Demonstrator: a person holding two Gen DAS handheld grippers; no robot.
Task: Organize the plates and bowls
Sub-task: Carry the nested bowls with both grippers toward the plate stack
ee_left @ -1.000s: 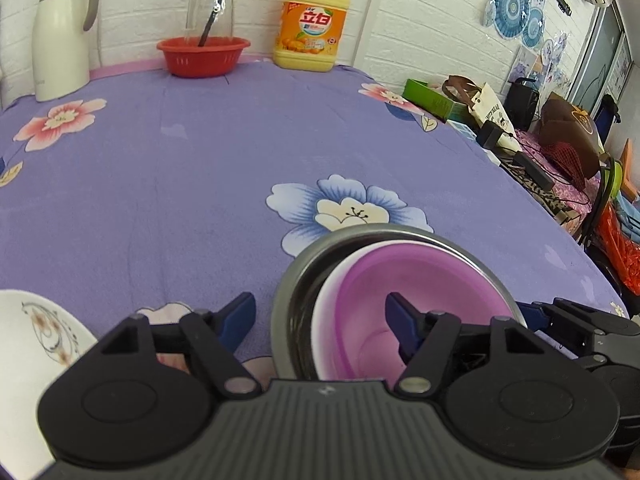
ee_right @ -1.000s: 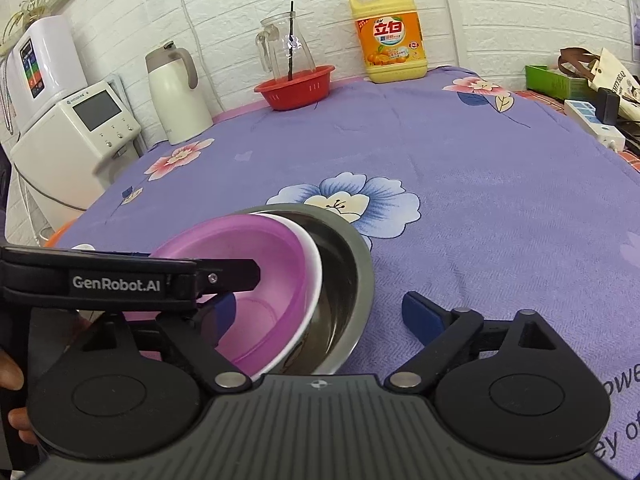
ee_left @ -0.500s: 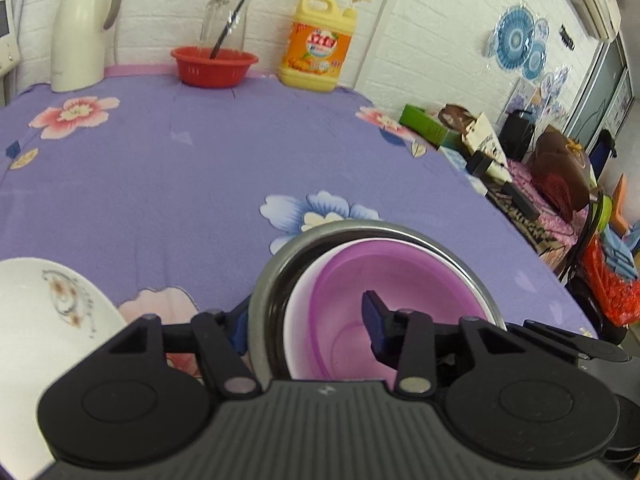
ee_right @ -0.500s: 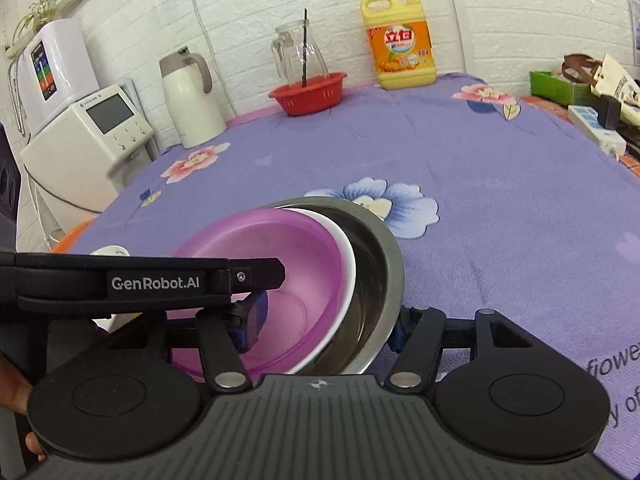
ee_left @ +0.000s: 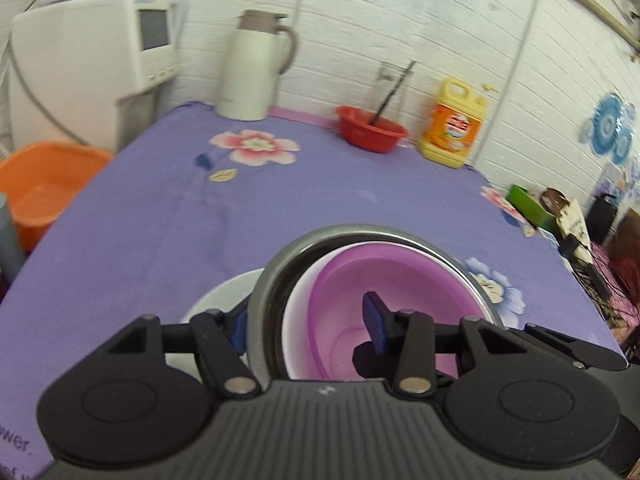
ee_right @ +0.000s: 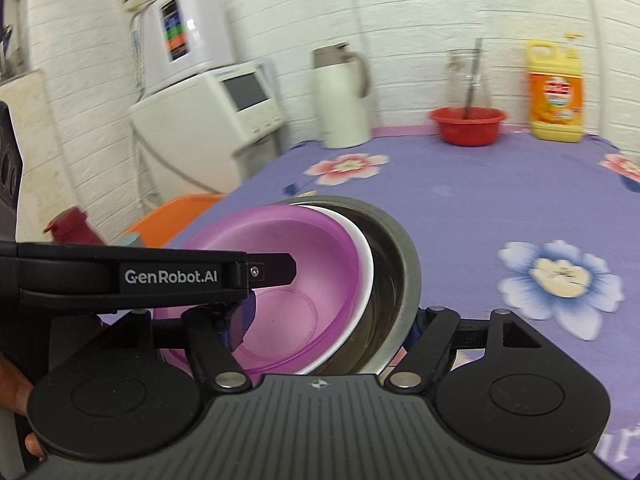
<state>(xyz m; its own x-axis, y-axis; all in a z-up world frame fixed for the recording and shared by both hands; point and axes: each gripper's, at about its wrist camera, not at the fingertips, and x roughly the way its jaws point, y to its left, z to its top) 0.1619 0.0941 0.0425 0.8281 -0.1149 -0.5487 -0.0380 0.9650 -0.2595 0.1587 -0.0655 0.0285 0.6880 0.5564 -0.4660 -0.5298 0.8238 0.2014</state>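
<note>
A purple bowl [ee_left: 384, 280] sits nested in a white bowl [ee_left: 298, 296], both inside a steel bowl [ee_left: 280, 268]. My left gripper [ee_left: 306, 322] is shut on the stack's left rim, one finger inside, one outside. My right gripper [ee_right: 328, 324] is shut on the stack's right rim; there the purple bowl [ee_right: 288, 248], white bowl [ee_right: 366, 256] and steel bowl [ee_right: 396, 256] show tilted. The stack is held above the purple tablecloth [ee_left: 200, 220]. A white plate [ee_left: 224, 296] lies under its left side.
At the table's back stand a cream thermos [ee_left: 252, 68], a red bowl with a glass jar [ee_left: 370, 132] and a yellow detergent bottle [ee_left: 454, 128]. An orange basin [ee_left: 40, 188] and white appliances [ee_right: 208, 100] are beyond the left edge. Clutter lies off the right edge.
Both grippers have lifted the bowl stack and swung it left; it now hangs over the white plate. The views have turned toward the table's left edge and the appliances.
</note>
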